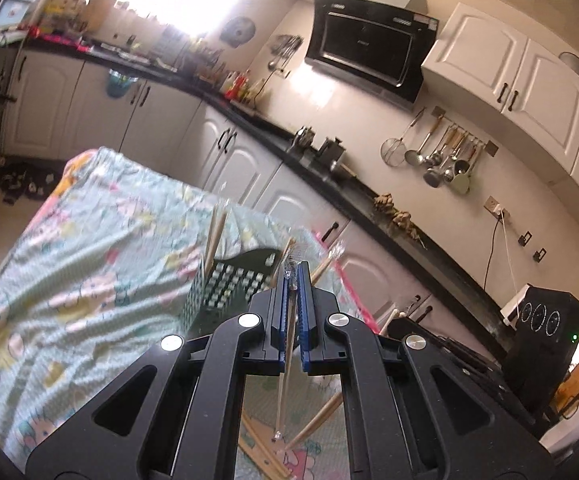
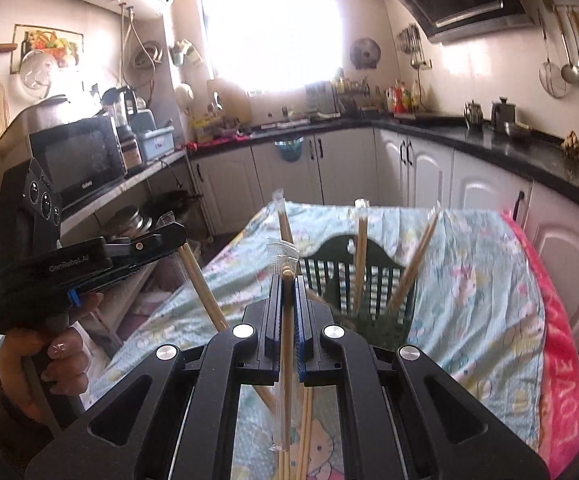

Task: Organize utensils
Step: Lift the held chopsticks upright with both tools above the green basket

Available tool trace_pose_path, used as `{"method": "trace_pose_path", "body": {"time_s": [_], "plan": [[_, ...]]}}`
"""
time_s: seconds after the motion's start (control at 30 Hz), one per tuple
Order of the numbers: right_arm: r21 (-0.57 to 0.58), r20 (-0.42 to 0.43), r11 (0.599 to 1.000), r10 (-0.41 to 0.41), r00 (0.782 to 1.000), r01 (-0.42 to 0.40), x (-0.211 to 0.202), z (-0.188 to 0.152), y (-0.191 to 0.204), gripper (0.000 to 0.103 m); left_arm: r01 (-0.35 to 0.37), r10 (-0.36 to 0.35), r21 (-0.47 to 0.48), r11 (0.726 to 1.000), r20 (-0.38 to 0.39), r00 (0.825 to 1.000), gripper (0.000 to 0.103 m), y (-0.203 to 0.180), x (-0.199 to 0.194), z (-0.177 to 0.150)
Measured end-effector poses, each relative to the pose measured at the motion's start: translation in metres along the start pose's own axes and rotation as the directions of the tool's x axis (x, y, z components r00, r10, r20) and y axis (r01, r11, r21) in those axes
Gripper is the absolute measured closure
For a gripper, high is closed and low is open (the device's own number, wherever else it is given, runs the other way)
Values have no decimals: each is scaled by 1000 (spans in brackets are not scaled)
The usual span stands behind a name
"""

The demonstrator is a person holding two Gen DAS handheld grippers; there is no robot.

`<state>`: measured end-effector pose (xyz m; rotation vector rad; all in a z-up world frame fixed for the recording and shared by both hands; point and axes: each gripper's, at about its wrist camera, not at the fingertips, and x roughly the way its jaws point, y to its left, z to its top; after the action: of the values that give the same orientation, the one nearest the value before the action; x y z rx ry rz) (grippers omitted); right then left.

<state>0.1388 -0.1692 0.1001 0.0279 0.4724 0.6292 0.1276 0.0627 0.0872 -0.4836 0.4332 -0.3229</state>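
My left gripper (image 1: 296, 271) is shut on a plastic-wrapped pair of wooden chopsticks (image 1: 285, 360), which hangs down between its blue pads above the cloth. My right gripper (image 2: 288, 280) is shut on another wrapped pair of chopsticks (image 2: 285, 360), held nearly upright. A dark green slotted utensil holder (image 2: 331, 256) stands on the table just beyond both grippers, with several wrapped chopsticks (image 2: 360, 248) leaning in it. In the right wrist view, a hand holds the left gripper (image 2: 177, 236) at the left, its chopsticks (image 2: 203, 288) slanting down. Loose chopsticks (image 2: 303, 440) lie on the cloth below.
The table wears a teal cartoon-print cloth (image 2: 469, 288) with a pink band (image 2: 561, 360) along its right edge. White cabinets under a black counter (image 2: 489, 140) wrap around behind. A microwave (image 2: 77, 160) sits on a shelf at the left.
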Motion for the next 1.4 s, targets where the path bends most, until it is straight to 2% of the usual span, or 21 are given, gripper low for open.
{"method": "trace_pose_path", "body": {"time_s": [0.47,0.83,1.13,1.4], "plan": [[-111,136,993,-36,990,51,-10,54,8,97,-32,17,127,991,116,993,101,-32,-13,68],[-125,236,987,-70,969,102,-16,92,-3,97,-73,44,173,982,167,985,101,-47,3,109],[-138,284,978,-112,952,156,0,104,-15,97,-133,90,187,973,220,971,101,-47,24,121],[-145,284,972,-141,948,187,25,89,-29,97,-165,123,192,967,213,969,101,-33,47,108]]}}
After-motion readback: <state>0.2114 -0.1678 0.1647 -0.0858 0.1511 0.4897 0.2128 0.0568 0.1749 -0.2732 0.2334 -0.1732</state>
